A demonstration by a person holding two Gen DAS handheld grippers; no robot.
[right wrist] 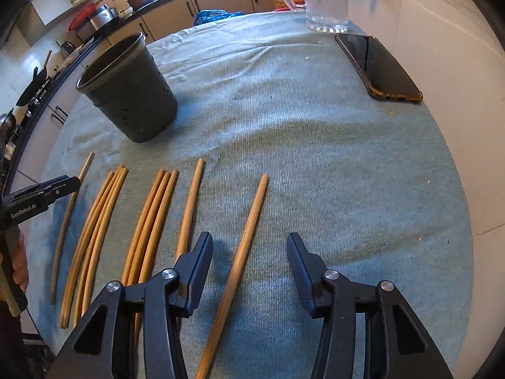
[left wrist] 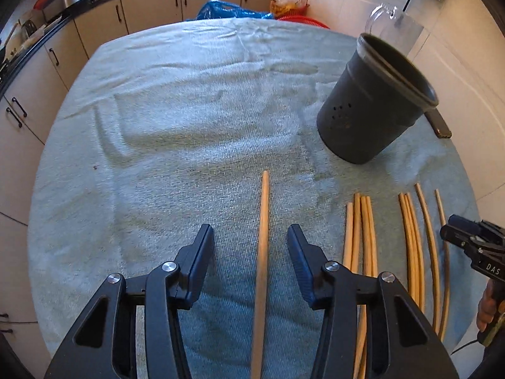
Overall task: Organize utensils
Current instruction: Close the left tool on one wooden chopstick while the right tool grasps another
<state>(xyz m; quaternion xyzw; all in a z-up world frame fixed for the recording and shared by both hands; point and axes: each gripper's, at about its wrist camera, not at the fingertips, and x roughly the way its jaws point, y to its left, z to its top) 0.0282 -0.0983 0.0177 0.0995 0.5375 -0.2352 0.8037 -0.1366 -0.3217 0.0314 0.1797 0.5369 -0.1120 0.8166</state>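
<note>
Several wooden chopsticks lie in a row on a light blue towel [left wrist: 189, 110]. My left gripper [left wrist: 251, 237] is open, with the leftmost chopstick [left wrist: 262, 237] lying between its fingers. My right gripper [right wrist: 249, 243] is open, with the rightmost chopstick [right wrist: 243, 246] between its fingers. Other chopsticks lie in groups [left wrist: 361, 240] [right wrist: 151, 218]. A dark grey perforated holder [left wrist: 369, 104] [right wrist: 126, 91] stands empty beyond the chopsticks. The right gripper shows at the right edge of the left wrist view [left wrist: 473, 246]; the left gripper shows at the left edge of the right wrist view [right wrist: 41, 195].
A black phone [right wrist: 378, 66] lies at the towel's far right edge. A clear glass pitcher [right wrist: 325, 0] stands behind it. A blue bag [left wrist: 227, 11] and red items lie past the far edge. Kitchen cabinets and a counter run along the left.
</note>
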